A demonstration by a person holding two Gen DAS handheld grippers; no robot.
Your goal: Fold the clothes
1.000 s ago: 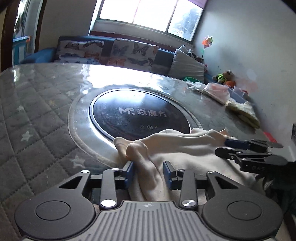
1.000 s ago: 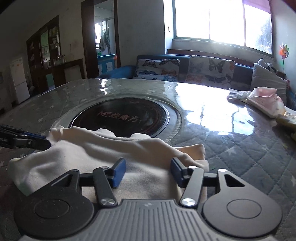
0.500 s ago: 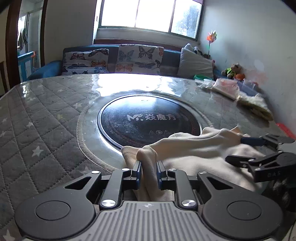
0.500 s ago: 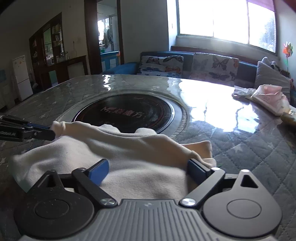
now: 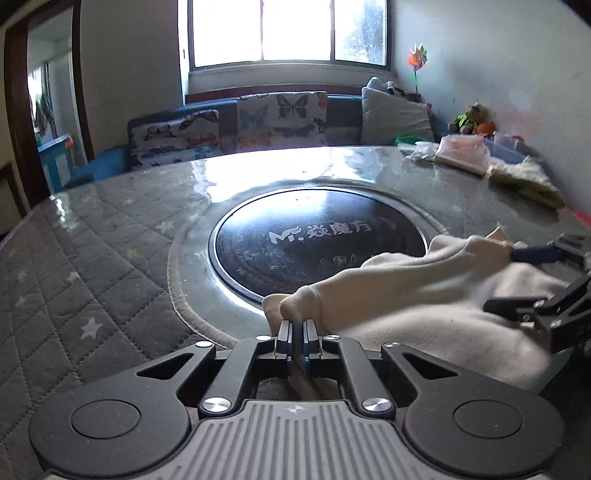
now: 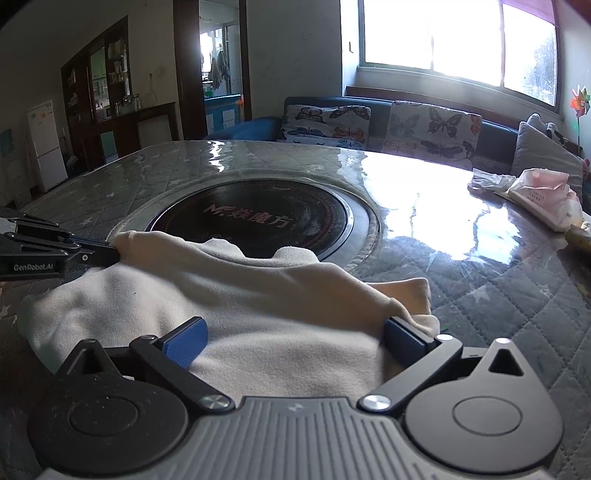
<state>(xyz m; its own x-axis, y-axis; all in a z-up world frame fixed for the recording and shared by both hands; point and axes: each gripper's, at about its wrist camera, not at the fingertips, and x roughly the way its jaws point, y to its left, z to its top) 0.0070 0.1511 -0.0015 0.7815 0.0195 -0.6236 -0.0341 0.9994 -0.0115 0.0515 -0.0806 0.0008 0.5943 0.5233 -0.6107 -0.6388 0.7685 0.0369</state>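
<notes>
**Now: left clamps the cloth, right spread wide**

Left gripper [image 5: 295, 345] pinches a fold of the cream garment [image 6: 258, 295]; right gripper [image 6: 293, 338] sits low with fingers wide over it, perhaps touching. It lies on the quilted table [image 5: 92, 258] beside a black round plate [image 5: 317, 240]; a sofa [image 6: 388, 122] stands beyond.

A round table [image 5: 110, 236] under a quilted, star-print cover, a black disc [image 5: 317, 240] at its centre. Behind, butterfly cushions [image 5: 282, 116] line a blue sofa [image 6: 240, 129] below the window [image 5: 288, 33]; a fridge [image 6: 46, 147] stands far left.
</notes>
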